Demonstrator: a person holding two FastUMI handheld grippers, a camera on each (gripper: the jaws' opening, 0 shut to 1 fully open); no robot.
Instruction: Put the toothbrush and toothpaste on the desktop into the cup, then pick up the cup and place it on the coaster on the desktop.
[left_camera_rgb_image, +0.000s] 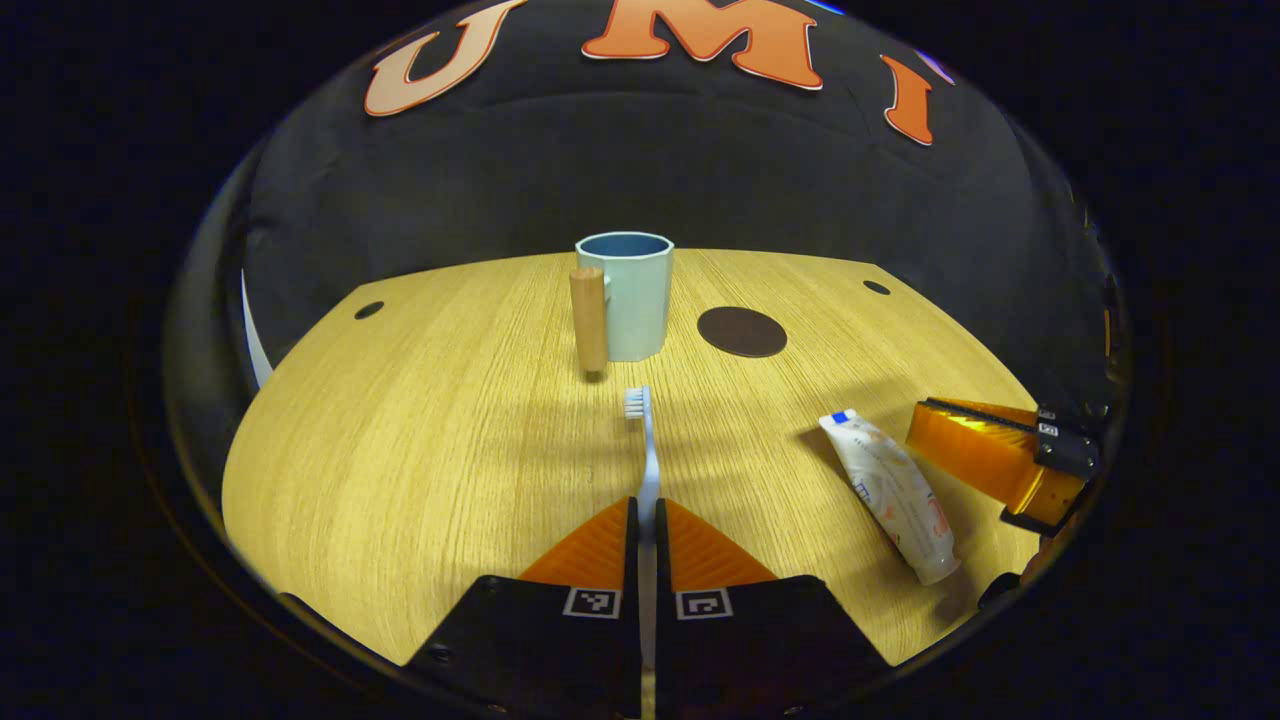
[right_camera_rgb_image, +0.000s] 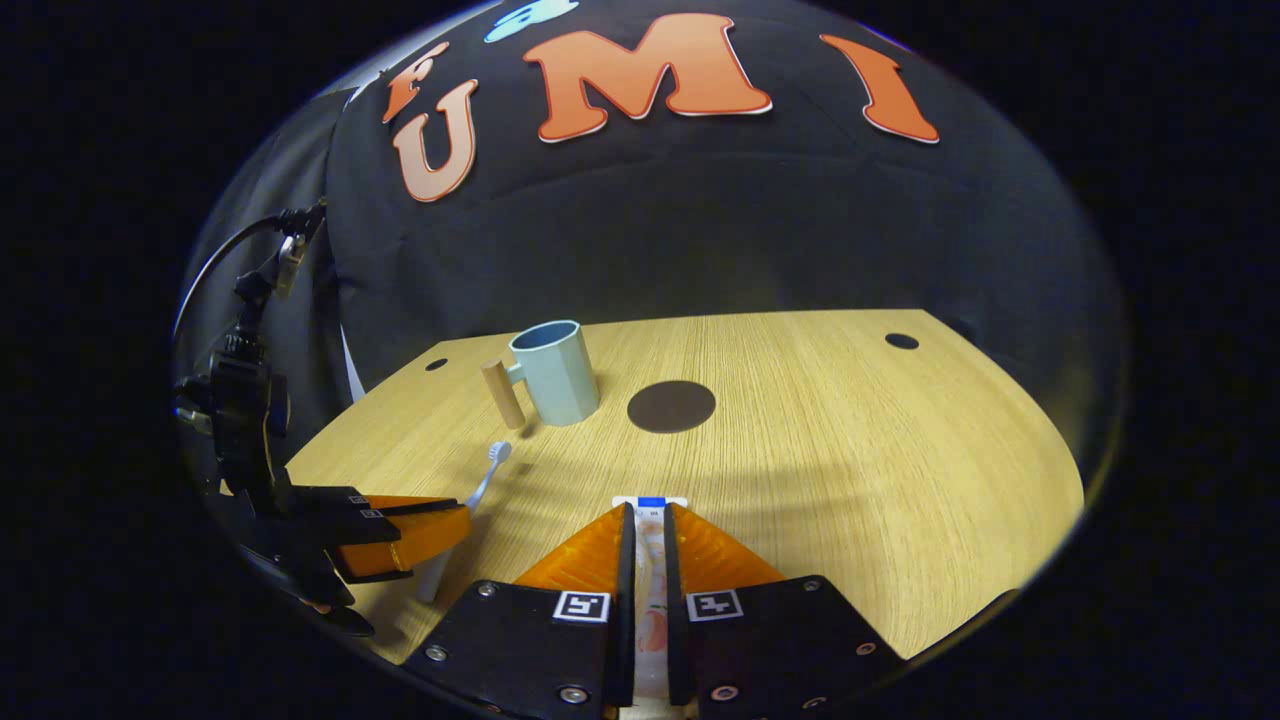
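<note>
My desktop (left_camera_rgb_image: 420, 450) is pale wood with fine straight grain and a soft sheen. The cup (left_camera_rgb_image: 632, 300) looks like smooth matt plastic, its handle (left_camera_rgb_image: 589, 320) bare wood. The toothpaste (left_camera_rgb_image: 893, 495) tube is glossy plastic, the coaster (left_camera_rgb_image: 741, 331) flat and matt, the toothbrush (left_camera_rgb_image: 645, 440) smooth plastic.

1 cup (left_camera_rgb_image: 634, 297) | 1 toothbrush (left_camera_rgb_image: 645, 450) | 1 toothpaste (left_camera_rgb_image: 893, 493) | 1 coaster (left_camera_rgb_image: 741, 331) (round, dark) | 2 grippers
</note>
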